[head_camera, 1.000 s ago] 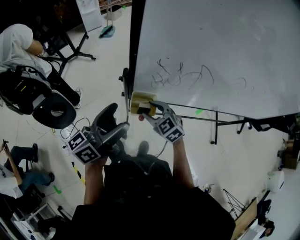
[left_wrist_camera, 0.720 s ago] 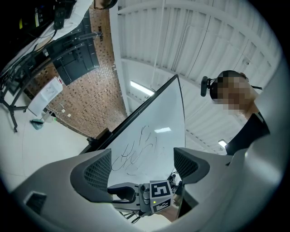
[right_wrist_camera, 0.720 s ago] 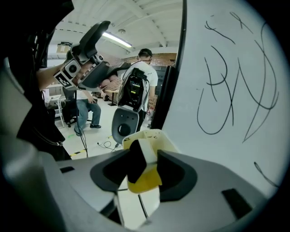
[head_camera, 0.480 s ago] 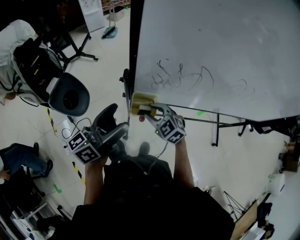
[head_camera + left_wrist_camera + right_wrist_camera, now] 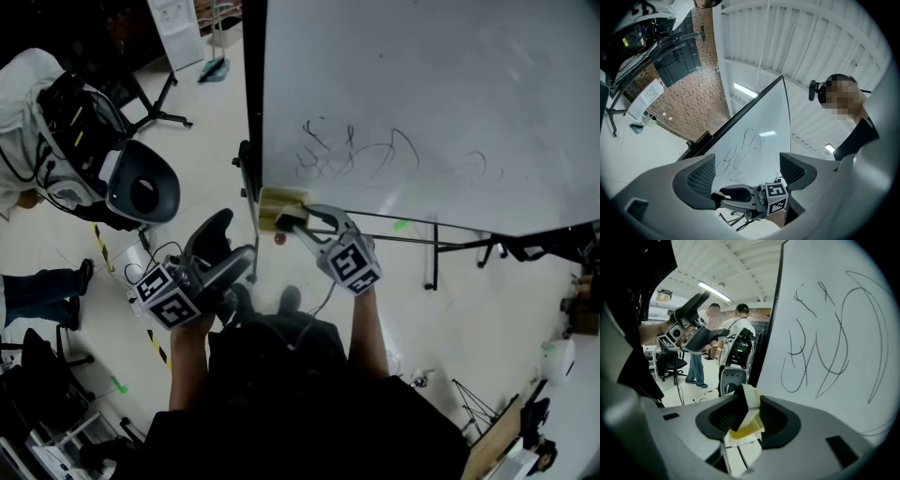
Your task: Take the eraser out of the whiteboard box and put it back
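Note:
The whiteboard [image 5: 422, 103] bears black scribbles, and a small pale-yellow box [image 5: 278, 202] hangs at its lower left corner. My right gripper [image 5: 298, 218] sits at that box. Its jaws have just been closing, and they are now shut on the eraser [image 5: 749, 401], a pale block with a dark face. In the right gripper view the eraser stands upright between the pads, with the yellow box [image 5: 740, 434] just beneath it. My left gripper [image 5: 230, 251] hovers open and empty, lower left of the box and apart from it. In its own view the left gripper [image 5: 749, 173] looks up past the board.
A black office chair [image 5: 141, 192] and a person in white [image 5: 28, 94] are on the floor to the left. Another person's legs [image 5: 42, 286] show at the left edge. The board's stand bars [image 5: 431, 253] cross the floor on the right. A small red object [image 5: 278, 238] lies under the box.
The right gripper's jaws closed on the eraser and lifted it slightly at the box. My left gripper stayed put. The office chair at the left turned and shifted.

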The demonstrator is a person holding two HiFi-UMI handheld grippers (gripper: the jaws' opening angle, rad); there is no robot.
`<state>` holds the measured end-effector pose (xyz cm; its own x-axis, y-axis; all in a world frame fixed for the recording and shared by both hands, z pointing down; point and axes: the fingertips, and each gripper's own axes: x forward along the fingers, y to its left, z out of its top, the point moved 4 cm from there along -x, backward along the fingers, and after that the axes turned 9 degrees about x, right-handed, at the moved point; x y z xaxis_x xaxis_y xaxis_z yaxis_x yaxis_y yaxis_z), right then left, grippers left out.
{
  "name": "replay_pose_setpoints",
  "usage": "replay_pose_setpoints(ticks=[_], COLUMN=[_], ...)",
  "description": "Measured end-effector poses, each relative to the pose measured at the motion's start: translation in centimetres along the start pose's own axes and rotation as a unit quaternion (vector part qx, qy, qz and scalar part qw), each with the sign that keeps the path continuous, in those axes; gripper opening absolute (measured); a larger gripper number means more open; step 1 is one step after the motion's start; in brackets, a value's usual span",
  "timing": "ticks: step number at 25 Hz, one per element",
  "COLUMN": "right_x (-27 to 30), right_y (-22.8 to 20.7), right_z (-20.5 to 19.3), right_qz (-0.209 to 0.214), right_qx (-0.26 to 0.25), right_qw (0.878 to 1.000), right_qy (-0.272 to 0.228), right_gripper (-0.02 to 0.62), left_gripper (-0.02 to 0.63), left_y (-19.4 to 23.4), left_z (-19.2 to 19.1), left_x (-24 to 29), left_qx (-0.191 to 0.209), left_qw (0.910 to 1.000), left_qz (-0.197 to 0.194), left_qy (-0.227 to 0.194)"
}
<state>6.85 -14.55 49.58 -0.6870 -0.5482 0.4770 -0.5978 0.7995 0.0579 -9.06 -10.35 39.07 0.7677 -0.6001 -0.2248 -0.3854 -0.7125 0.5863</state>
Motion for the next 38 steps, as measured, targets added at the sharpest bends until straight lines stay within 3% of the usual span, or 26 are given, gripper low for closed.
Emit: replay_pose_setpoints(ticks=[8,20,38], right_x=[-2.8,-4.7,-8.6], right_y=[-0.9,-1.2,-2.3], right_z=[2.6,5.0,8.9], right_qz=[-0.008,-0.009,0.0], right_qx=[0.049,0.073,0.113], right_qw=[0.996,0.989,0.967], right_qy=[-0.07,-0.126,-0.229], right_gripper=[0.167,0.166,0.163], left_gripper=[0.426,0.426,0.426], left_y=[-0.2,-0.2,-0.2], left_z=[0.0,0.1,0.4], left_x=[0.4,0.6,1.1], left_qx=[-0.001,0.0,0.002], left_qw=[1.0,1.0,0.9998], left_qz=[-0.007,-0.009,-0.015], left_qy=[0.003,0.002,0.008])
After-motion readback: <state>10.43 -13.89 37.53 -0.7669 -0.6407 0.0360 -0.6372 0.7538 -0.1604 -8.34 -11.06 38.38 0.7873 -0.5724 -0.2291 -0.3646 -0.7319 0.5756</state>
